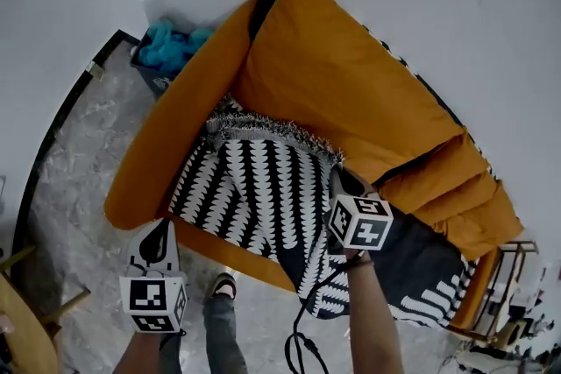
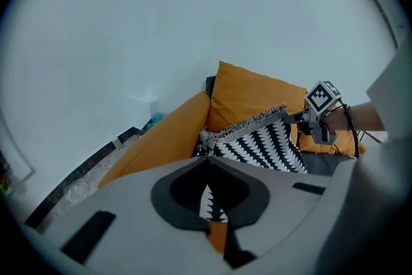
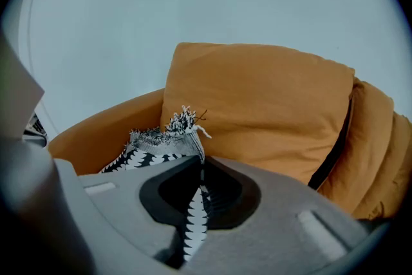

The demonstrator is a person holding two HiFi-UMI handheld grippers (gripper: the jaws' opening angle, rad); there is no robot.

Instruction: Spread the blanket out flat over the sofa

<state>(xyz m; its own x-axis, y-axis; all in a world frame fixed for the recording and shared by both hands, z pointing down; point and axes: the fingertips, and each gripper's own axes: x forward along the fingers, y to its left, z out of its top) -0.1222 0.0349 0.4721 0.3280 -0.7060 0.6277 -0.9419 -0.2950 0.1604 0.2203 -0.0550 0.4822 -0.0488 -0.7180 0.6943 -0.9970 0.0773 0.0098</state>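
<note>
A black-and-white patterned blanket [image 1: 254, 188] with a fringed edge lies bunched on the seat of an orange sofa [image 1: 333, 74]. A darker stretch of it [image 1: 421, 263] runs right along the seat and over the front. My right gripper [image 1: 342, 179] is shut on the fringed edge near the back cushion. In the right gripper view the cloth [image 3: 154, 148] passes between the closed jaws [image 3: 201, 161]. My left gripper [image 1: 162, 232] hovers by the sofa's front left corner, just off the blanket's corner, tips together on nothing [image 2: 207, 161]. From there the blanket [image 2: 264, 142] shows beyond it.
A dark bin with teal cloth [image 1: 171, 44] stands behind the sofa's left arm. A black cable [image 1: 302, 337] hangs from the right gripper. The person's foot [image 1: 223, 285] is at the sofa front. A wooden piece [image 1: 17, 311] sits bottom left, a rack [image 1: 508, 276] at right.
</note>
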